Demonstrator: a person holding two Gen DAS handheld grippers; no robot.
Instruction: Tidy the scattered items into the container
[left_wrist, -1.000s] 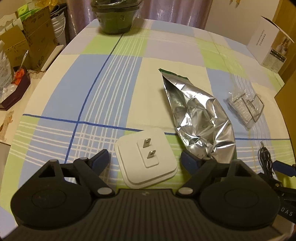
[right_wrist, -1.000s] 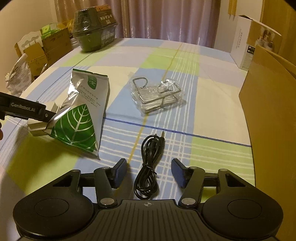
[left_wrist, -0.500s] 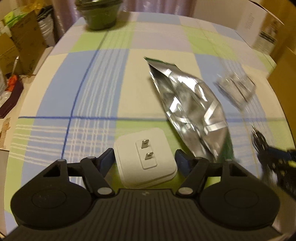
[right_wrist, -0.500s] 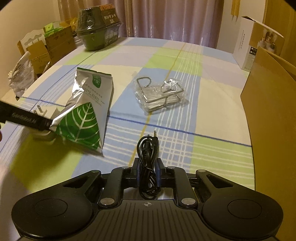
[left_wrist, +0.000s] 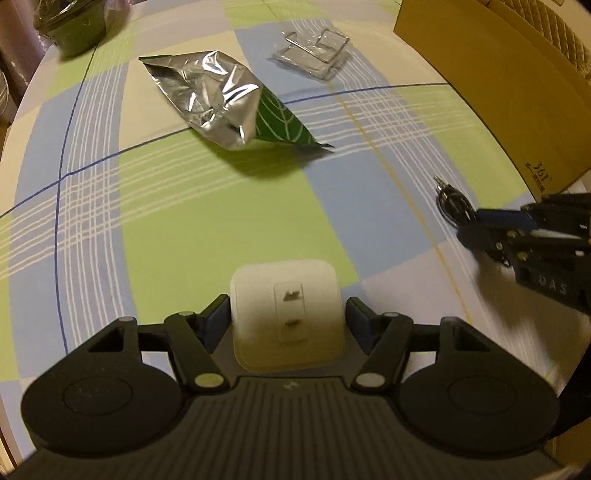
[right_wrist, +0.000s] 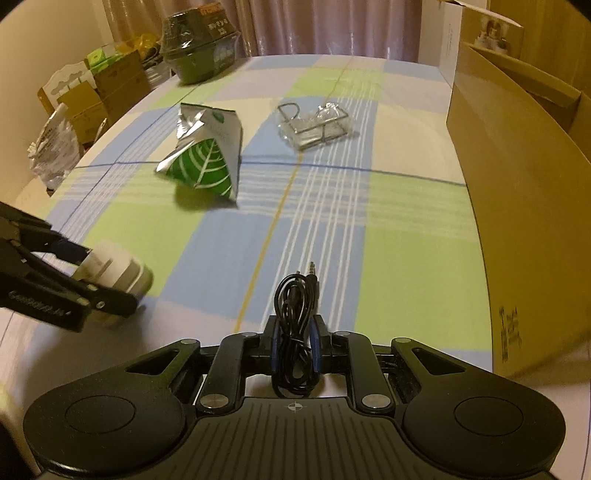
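My left gripper (left_wrist: 286, 317) is shut on a white plug adapter (left_wrist: 286, 310) and holds it above the checked tablecloth; it also shows at the left of the right wrist view (right_wrist: 107, 269). My right gripper (right_wrist: 295, 339) is shut on a coiled black audio cable (right_wrist: 297, 314), lifted off the table; the cable also shows in the left wrist view (left_wrist: 452, 203). A silver and green foil pouch (left_wrist: 221, 99) (right_wrist: 205, 155) and a bagged wire rack (left_wrist: 314, 51) (right_wrist: 316, 123) lie farther back. The brown cardboard box (left_wrist: 498, 85) (right_wrist: 517, 206) stands at the right.
A dark green bowl package (right_wrist: 199, 48) stands at the far end of the table. A white carton (right_wrist: 480, 40) stands behind the brown box. Cardboard boxes and bags (right_wrist: 85, 99) are stacked off the table's left edge.
The left gripper closed on the adapter, lifted it and swung right. The right gripper closed on the cable and raised it. The foil pouch shifted as the adapter came away.
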